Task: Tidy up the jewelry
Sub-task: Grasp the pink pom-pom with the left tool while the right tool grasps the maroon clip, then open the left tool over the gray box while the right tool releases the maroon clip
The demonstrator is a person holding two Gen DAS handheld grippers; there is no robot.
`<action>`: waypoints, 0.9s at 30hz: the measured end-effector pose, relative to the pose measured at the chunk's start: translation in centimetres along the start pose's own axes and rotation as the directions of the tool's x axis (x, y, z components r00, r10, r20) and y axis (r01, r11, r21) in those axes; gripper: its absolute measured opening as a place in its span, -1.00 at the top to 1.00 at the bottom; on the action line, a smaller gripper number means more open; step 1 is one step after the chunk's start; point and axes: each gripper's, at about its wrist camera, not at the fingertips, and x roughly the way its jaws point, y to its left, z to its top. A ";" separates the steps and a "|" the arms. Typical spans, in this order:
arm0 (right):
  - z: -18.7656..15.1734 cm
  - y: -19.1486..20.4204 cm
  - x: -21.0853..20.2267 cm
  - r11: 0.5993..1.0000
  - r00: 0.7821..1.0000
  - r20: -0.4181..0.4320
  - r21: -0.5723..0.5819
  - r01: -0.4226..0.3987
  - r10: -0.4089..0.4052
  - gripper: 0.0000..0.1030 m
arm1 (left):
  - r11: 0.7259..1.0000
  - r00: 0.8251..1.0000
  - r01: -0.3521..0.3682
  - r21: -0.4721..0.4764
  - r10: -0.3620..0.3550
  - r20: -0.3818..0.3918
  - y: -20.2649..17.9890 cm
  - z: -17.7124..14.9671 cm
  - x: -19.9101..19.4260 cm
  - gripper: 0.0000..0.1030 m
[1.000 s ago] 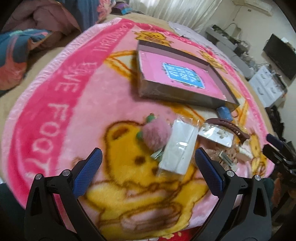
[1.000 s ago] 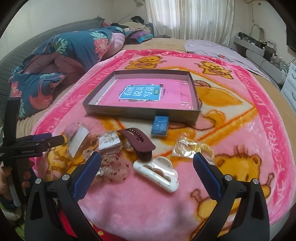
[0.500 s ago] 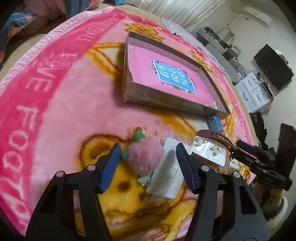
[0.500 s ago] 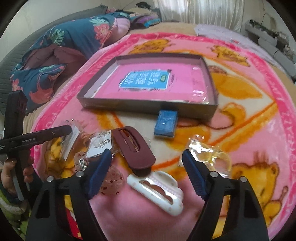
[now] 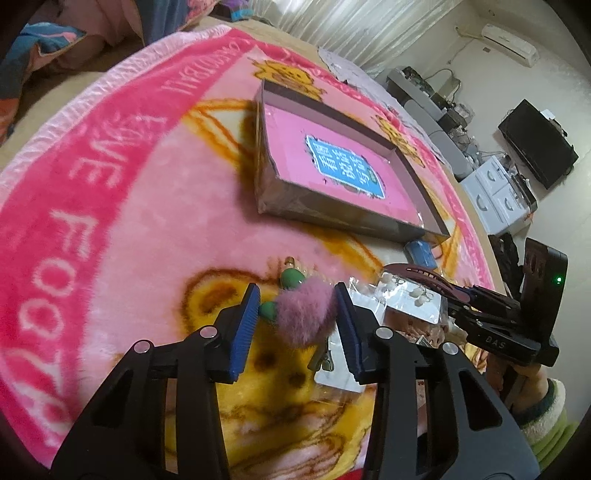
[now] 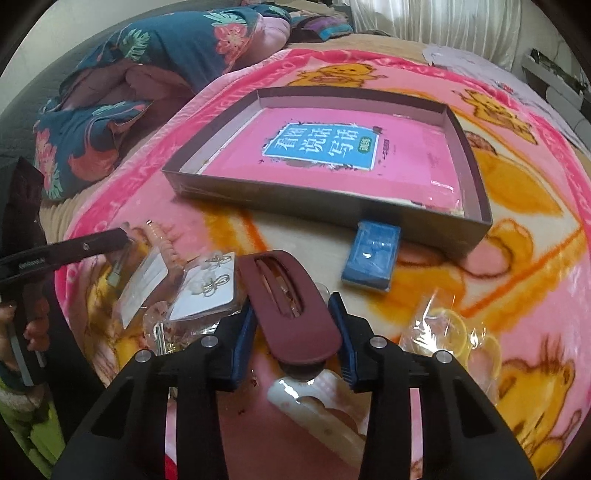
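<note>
The left hand-held gripper [image 5: 295, 314] is closing around a fluffy pink pom-pom [image 5: 303, 314] at the lower centre of its view; the right pad touches the fur, the left pad stands just clear. The right hand-held gripper [image 6: 291, 325] is closing on a maroon hair clip [image 6: 291, 306] at the lower centre of its frame, both pads against the clip's sides. The grey tray [image 6: 207, 184] lies beyond, upper centre, on the pink blanket [image 6: 535, 229].

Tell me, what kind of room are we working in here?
Most likely a bedroom: the jewelry lies on a pink bear blanket spread over a bed, with a bundled floral quilt at its head and curtains behind.
</note>
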 end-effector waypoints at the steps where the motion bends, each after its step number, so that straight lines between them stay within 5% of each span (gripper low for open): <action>1: 0.0 0.0 0.0 1.000 1.000 0.003 0.003 -0.001 0.001 0.28 | 1.000 1.000 -0.005 0.000 0.005 0.009 0.1 0.1 -0.3 0.37; 15: 0.8 -2.2 -3.5 0.999 0.996 0.086 0.053 0.012 -0.016 0.29 | 0.997 0.996 -0.060 0.040 0.057 0.063 0.1 2.8 -2.4 0.36; 27: -0.6 -3.3 -1.0 0.995 1.000 0.013 0.098 -0.029 0.028 0.25 | 0.993 0.998 -0.029 0.111 0.024 0.054 -3.7 4.5 -0.4 0.35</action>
